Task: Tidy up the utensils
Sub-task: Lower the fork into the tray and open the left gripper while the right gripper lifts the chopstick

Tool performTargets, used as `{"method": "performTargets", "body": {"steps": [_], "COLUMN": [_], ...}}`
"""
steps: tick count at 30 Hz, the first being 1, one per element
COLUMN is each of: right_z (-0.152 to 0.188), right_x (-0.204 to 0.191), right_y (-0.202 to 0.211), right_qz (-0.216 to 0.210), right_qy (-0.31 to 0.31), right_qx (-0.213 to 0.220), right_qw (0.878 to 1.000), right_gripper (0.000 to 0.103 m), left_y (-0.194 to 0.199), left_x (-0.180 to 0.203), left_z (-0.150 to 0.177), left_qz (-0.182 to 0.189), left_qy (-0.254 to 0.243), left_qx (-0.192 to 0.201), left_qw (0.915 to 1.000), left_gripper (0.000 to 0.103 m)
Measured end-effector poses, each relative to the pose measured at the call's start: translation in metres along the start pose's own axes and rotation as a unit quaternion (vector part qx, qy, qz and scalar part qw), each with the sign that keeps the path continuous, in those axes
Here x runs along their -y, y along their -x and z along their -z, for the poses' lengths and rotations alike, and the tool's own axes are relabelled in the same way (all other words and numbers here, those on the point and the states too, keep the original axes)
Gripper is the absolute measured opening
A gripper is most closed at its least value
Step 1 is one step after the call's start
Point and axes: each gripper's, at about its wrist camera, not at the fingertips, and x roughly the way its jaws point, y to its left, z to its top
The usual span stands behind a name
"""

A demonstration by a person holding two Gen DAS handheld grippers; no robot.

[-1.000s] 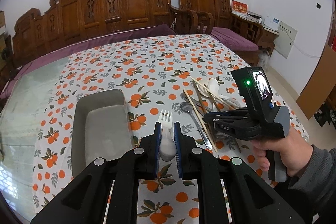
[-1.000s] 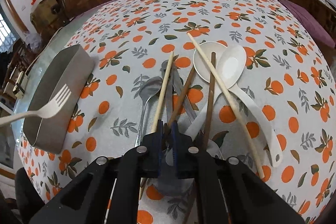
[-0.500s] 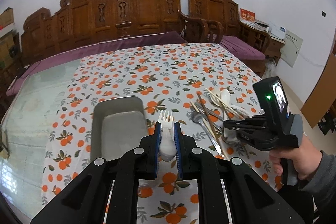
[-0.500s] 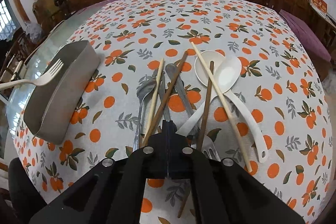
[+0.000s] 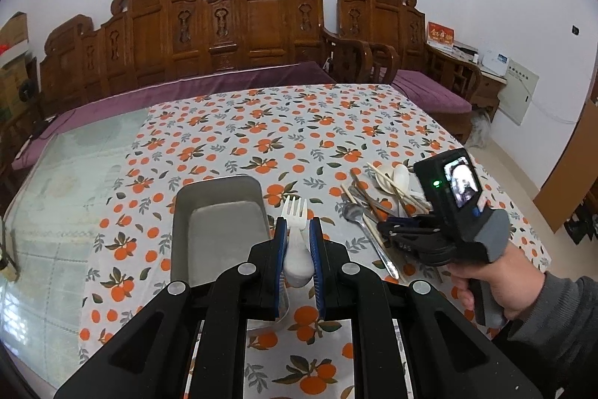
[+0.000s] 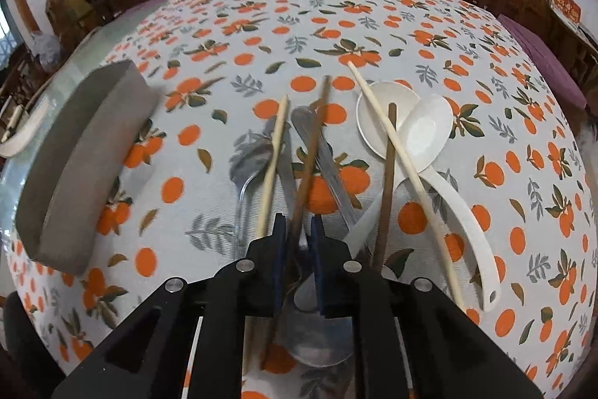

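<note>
My left gripper (image 5: 298,230) is shut on a white plastic fork (image 5: 295,212), held above the cloth just right of the grey metal tray (image 5: 218,189). My right gripper (image 6: 299,225) is over the utensil pile, its jaws slightly apart around a dark brown chopstick (image 6: 310,152). The pile holds a pale chopstick (image 6: 274,152), metal spoons (image 6: 246,156), two white ceramic spoons (image 6: 426,133) and another dark chopstick (image 6: 388,174). In the left wrist view the right gripper (image 5: 388,230) hovers over that pile (image 5: 381,189).
The tray (image 6: 74,152) lies left of the pile in the right wrist view. The table has an orange-print cloth (image 5: 299,129) with bare glass (image 5: 67,182) at the left. Carved wooden benches (image 5: 243,25) stand behind the table.
My left gripper rose and drew back with the fork. My right gripper closed flat half a second ago, now its jaws stand slightly apart around the dark chopstick, which has shifted in the pile.
</note>
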Motion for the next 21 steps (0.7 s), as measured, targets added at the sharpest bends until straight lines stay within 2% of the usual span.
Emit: {"method": "performTargets", "body": {"steps": [5,10,21], "right_z": [-0.001,-0.003,-0.011], "right_x": [0.001,-0.003,-0.032], "right_y": [0.004,0.020,0.066], "right_qz": [0.006,-0.001,-0.054], "right_qy": [-0.002,0.006,0.020], "right_qx": [0.009,0.023,0.060], "right_qw": [1.000,1.000,0.997], "right_gripper": [0.006,0.006,0.006], "left_y": [0.003,0.002,-0.017], "left_x": [0.000,-0.009,-0.057], "left_z": [0.000,0.000,0.007], "left_qz": [0.001,-0.013,-0.068], "left_qy": [-0.001,-0.002,0.010], "left_qx": [0.006,0.010,0.003], "left_qw": [1.0000,0.9999,0.9976], "left_gripper": [0.011,0.011,0.011]}}
